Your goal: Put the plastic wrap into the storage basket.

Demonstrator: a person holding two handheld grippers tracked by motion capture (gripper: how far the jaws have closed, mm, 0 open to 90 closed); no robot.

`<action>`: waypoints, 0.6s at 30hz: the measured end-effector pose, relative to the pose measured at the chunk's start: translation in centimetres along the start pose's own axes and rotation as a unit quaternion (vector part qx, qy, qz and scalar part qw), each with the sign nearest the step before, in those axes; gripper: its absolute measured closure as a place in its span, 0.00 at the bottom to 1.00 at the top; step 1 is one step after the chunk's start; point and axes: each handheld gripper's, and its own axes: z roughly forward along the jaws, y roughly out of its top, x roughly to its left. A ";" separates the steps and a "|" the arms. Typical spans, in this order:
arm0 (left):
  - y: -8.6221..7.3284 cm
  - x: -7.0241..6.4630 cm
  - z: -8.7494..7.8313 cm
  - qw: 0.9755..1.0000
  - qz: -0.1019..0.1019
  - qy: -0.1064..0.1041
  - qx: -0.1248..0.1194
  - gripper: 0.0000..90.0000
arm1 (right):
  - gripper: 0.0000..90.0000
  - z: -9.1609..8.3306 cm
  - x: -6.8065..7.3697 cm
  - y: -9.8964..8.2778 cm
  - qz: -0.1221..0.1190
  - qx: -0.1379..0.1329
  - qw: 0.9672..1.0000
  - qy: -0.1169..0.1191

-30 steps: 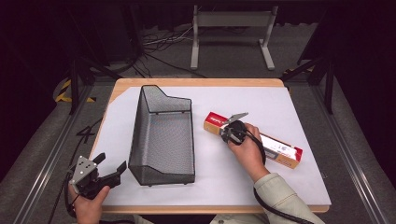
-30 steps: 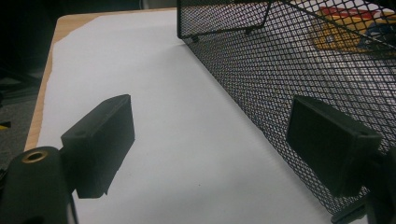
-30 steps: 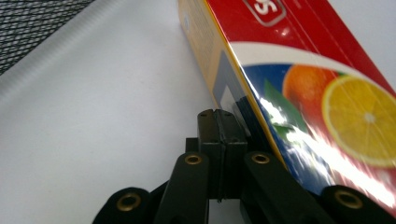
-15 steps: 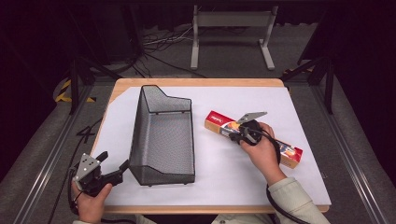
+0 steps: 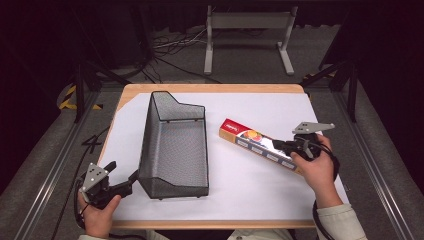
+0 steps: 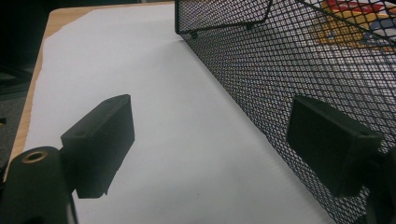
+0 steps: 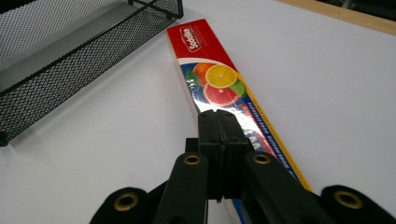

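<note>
Left claw (image 5: 131, 181) sits at the near left corner of the mesh basket (image 5: 175, 150), jaws wide open, one pad outside the mesh wall, nothing clamped; hand low at the desk (image 5: 260, 200) edge, pointing right. To steady the basket, it should close on that wall. Long foil box (image 5: 260, 145) lies flat on the desk, right of the basket, apart from it. Right claw (image 5: 278, 145) hovers over the box's right end, jaws pressed together, empty; wrist angled left. It should open before gripping the box.

Black mesh basket (image 5: 175, 150), red box (image 5: 260, 145) w/ citrus print, white table cover (image 5: 260, 185).
</note>
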 end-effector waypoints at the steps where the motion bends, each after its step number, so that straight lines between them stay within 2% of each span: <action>1: 0.0 0.0 0.0 1.000 -0.001 0.000 0.000 0.18 | 1.00 -0.3 -0.2 -0.1 0.000 -0.002 1.000 -0.002; 5: 0.0 0.1 0.0 1.000 -0.004 0.000 -0.001 0.18 | 1.00 -1.9 -1.8 -0.9 0.011 -0.003 1.000 -0.020; 8: 0.0 0.1 0.0 1.000 -0.005 0.000 -0.001 0.18 | 1.00 -2.4 -2.7 -1.6 0.020 0.004 0.999 -0.037; 10: 0.0 0.1 0.0 1.000 -0.005 0.000 -0.001 0.18 | 1.00 -2.4 -3.1 -2.1 0.014 0.011 0.998 -0.055; 13: 0.0 0.1 0.1 1.000 -0.003 0.000 0.000 0.18 | 1.00 -2.5 -3.6 -2.5 0.020 0.012 0.998 -0.058; 18: 0.0 0.1 0.0 1.000 -0.004 0.001 0.000 0.18 | 1.00 -3.0 -4.8 -3.3 0.030 0.013 0.997 -0.076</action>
